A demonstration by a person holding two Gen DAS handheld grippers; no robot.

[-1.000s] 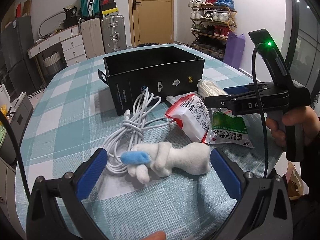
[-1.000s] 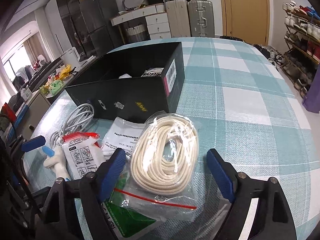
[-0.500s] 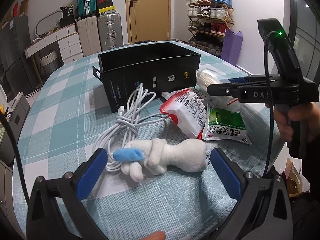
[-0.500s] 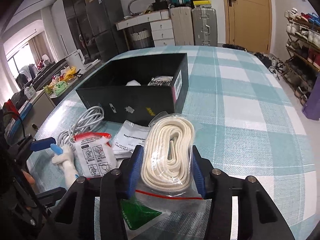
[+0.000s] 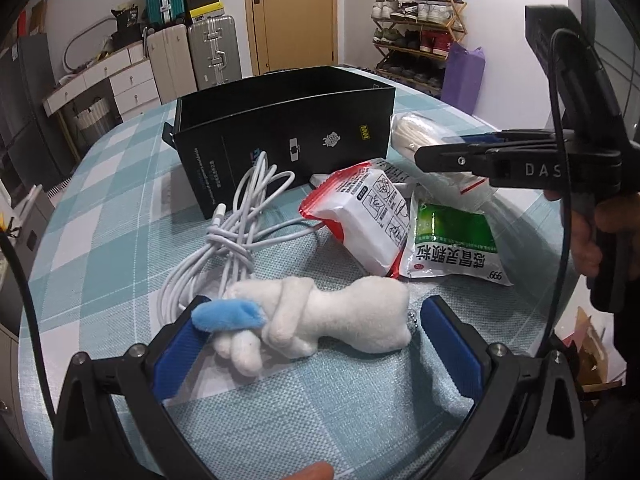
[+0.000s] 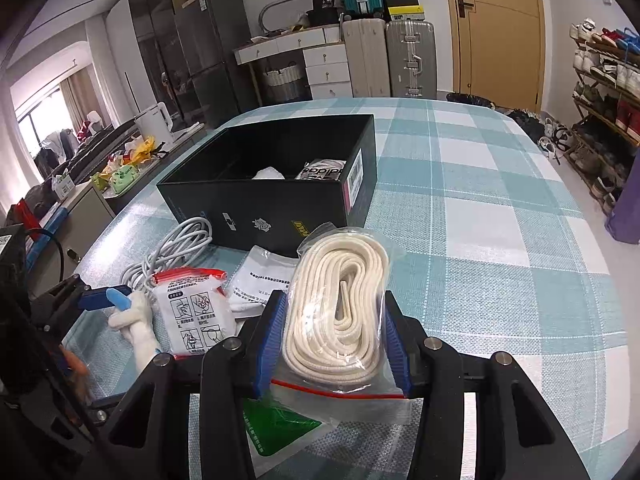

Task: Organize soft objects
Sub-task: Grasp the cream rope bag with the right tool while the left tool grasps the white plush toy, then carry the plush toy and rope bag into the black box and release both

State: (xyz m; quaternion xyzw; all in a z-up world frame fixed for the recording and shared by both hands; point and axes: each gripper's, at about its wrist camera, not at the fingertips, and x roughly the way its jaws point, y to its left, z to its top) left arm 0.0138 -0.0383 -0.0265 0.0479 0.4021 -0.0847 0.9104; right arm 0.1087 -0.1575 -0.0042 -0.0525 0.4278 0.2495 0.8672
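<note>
My right gripper (image 6: 334, 336) is shut on a clear bag of cream cord (image 6: 340, 300), its blue pads pressing both sides; the bag hangs just above the table in front of the black box (image 6: 280, 200). The same bag of cream cord (image 5: 412, 136) shows in the left wrist view beside the right gripper (image 5: 432, 156). A white plush toy (image 5: 320, 312) with a blue tip lies between the blue pads of my left gripper (image 5: 316, 344), which stands open around it, not pressing.
A coiled white cable (image 5: 240, 236), a red-and-white pack (image 5: 364, 216) and a green-and-white sachet (image 5: 452, 240) lie on the checked tablecloth (image 6: 480, 240). A white folded packet (image 6: 260, 284) lies by the box, which holds a few items. Suitcases, drawers and a shoe rack stand behind.
The right gripper has closed on the bag of cream cord and lifted it slightly. The left gripper has edged closer around the plush toy, still open.
</note>
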